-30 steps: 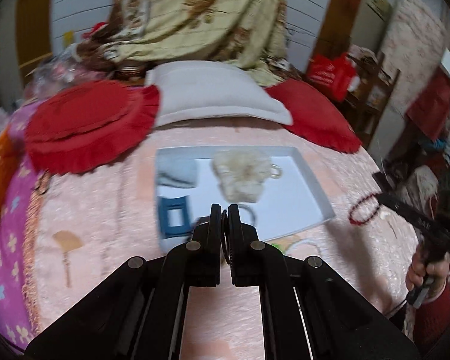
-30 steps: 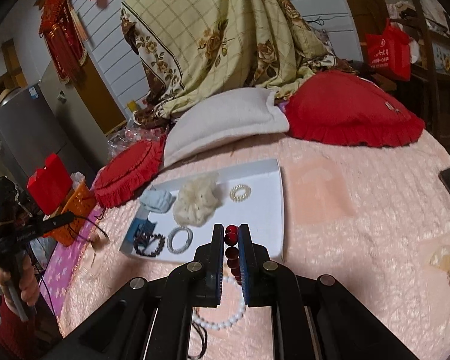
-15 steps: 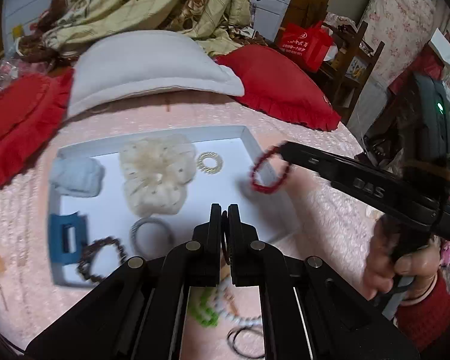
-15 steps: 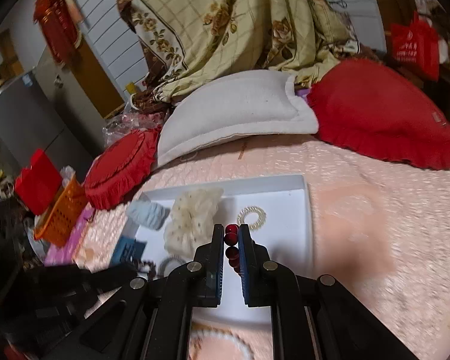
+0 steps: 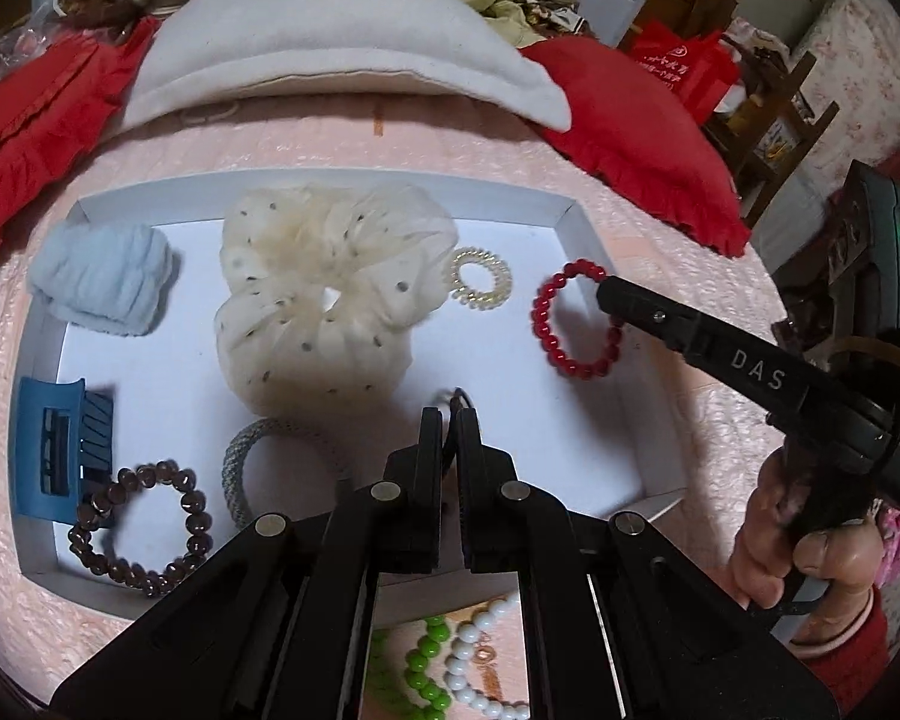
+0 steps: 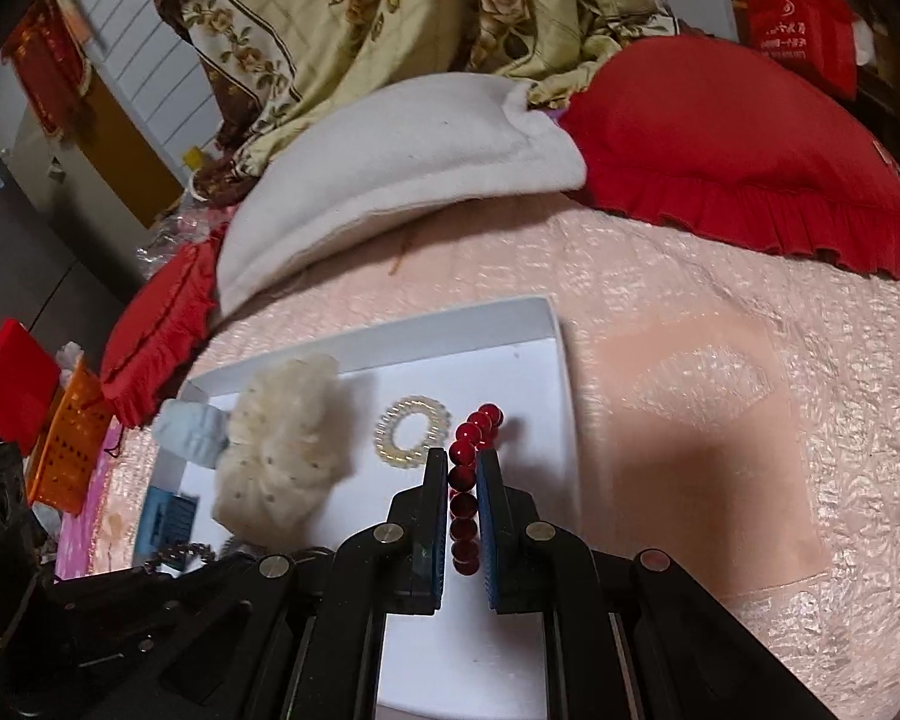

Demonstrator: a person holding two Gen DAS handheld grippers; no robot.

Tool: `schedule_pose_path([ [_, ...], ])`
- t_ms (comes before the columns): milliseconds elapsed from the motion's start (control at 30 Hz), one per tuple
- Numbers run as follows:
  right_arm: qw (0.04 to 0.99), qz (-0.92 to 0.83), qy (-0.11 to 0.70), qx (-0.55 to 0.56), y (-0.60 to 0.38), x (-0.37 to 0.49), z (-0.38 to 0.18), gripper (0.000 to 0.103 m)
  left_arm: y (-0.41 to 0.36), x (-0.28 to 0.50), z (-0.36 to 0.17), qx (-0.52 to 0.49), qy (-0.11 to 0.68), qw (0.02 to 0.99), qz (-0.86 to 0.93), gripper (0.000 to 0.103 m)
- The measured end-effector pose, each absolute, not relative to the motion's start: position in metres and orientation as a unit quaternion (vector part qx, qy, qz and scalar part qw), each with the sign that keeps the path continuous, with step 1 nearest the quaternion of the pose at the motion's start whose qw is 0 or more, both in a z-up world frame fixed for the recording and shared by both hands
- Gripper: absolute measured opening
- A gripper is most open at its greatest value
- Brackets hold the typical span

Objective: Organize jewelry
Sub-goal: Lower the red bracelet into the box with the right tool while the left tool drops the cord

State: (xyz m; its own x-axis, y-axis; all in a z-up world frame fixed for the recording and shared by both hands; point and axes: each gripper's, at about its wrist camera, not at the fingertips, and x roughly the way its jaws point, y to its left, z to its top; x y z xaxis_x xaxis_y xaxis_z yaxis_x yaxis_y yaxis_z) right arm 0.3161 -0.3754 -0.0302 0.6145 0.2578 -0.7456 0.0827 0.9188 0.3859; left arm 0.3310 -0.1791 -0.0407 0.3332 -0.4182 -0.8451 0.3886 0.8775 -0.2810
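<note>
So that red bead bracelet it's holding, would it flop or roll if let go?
The red bead bracelet would probably sag rather than stay rigid: it is separate round beads on a string, hanging from the right hand-held gripper. It looks light. Dropped in the white tray, it would likely settle flat, not roll.

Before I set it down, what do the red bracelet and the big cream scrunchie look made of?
Red bracelet: glossy round beads, probably glass or polished plastic; they show bright highlights and look translucent. Cream scrunchie: sheer gathered fabric with small dark dots, matte and soft-looking.
</note>
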Motion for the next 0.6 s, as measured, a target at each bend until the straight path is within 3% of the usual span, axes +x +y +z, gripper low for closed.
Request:
schedule_pose_path([
  [267, 0.88, 0.028, 0.44, 0.177, -0.371, 0.321, -0.029, 0.009, -0.181, 0.329, -0.037, -0.023, 0.526, 0.804, -0.278, 0.009],
  [333, 0.88, 0.027, 0.442, 0.174, -0.371, 0.321, -0.027, 0.014, -0.178, 0.324, -0.028, -0.025, 0.518, 0.808, -0.281, 0.018],
  [400, 0.884, 0.025, 0.435, 0.169, -0.37, 0.318, -0.022, 0.03, -0.173, 0.317, -0.016, -0.02, 0.503, 0.817, -0.282, 0.029],
  [600, 0.898, 0.021, 0.411, 0.154, -0.371, 0.285, 0.001, 0.031, -0.149, 0.281, 0.018, 0.021, 0.451, 0.851, -0.268, 0.032],
])
